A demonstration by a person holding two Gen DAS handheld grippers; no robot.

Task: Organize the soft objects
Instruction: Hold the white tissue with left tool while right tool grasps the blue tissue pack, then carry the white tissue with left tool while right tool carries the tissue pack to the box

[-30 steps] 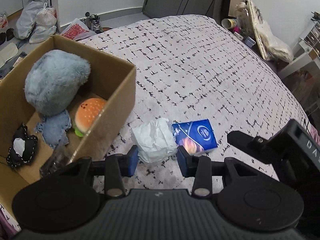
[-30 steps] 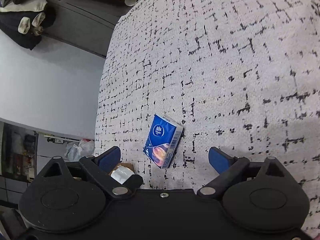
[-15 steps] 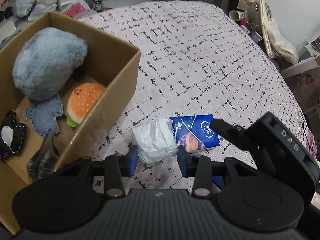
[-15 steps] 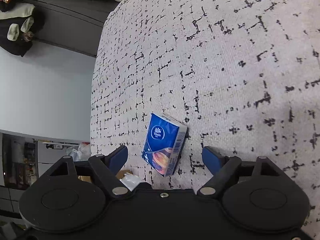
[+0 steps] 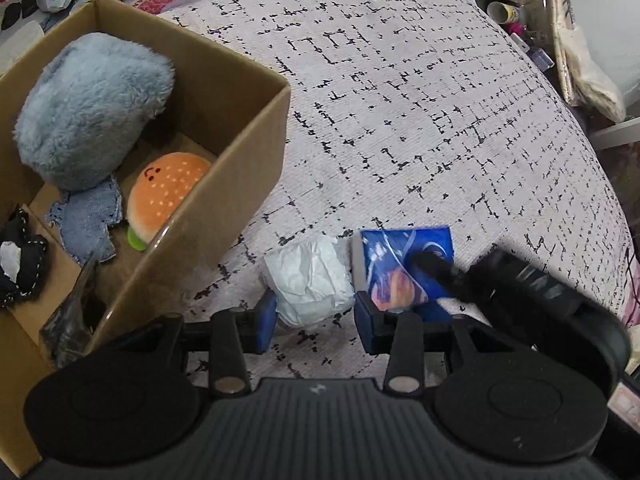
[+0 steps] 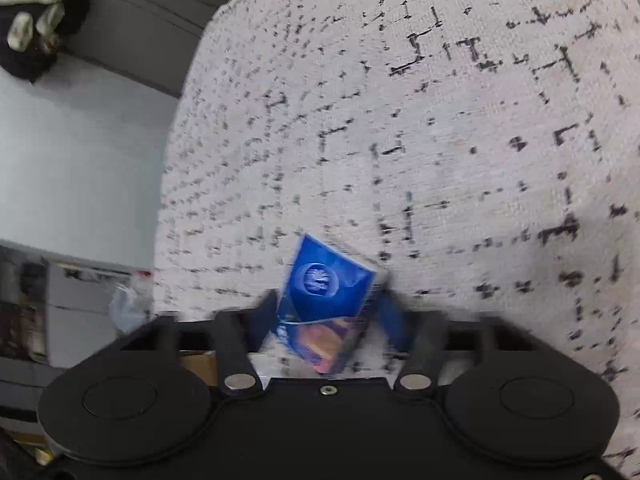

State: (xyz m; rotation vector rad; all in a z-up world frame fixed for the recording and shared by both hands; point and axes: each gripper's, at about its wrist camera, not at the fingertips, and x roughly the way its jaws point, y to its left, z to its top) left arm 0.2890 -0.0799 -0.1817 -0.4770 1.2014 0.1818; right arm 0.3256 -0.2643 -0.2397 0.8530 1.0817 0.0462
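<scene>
The bed cover point(image 5: 400, 120), pale with a broken black grid pattern, spreads ahead of both grippers and fills most of each view. To the left of the left gripper point(image 5: 315, 322) sits an open cardboard box point(image 5: 240, 152), its near corner just beside the left finger. Inside the box, farthest from that gripper, is a fluffy blue-grey plush point(image 5: 88, 116); nearer lie a plush hamburger point(image 5: 164, 196), a scrap of frayed denim point(image 5: 86, 224) and a black fabric piece with white stitching point(image 5: 20, 264) at the far left edge.

The right gripper point(image 6: 332, 316) reaches in from the right of the left gripper, and its jaws are closing with the blue tissue pack point(image 6: 328, 300) between them. In the blurred right wrist view the blue pads sit against both sides of the pack, which looks pinched and tilted, its far end pointing away from the tool.

Directly between the left gripper's blue pads point(image 5: 266, 322) rests a crumpled white tissue point(image 5: 310, 280), lying on the cover and touching the tissue pack's left edge. The pads flank its near end; whether they press on it or merely stand beside it cannot be told.
</scene>
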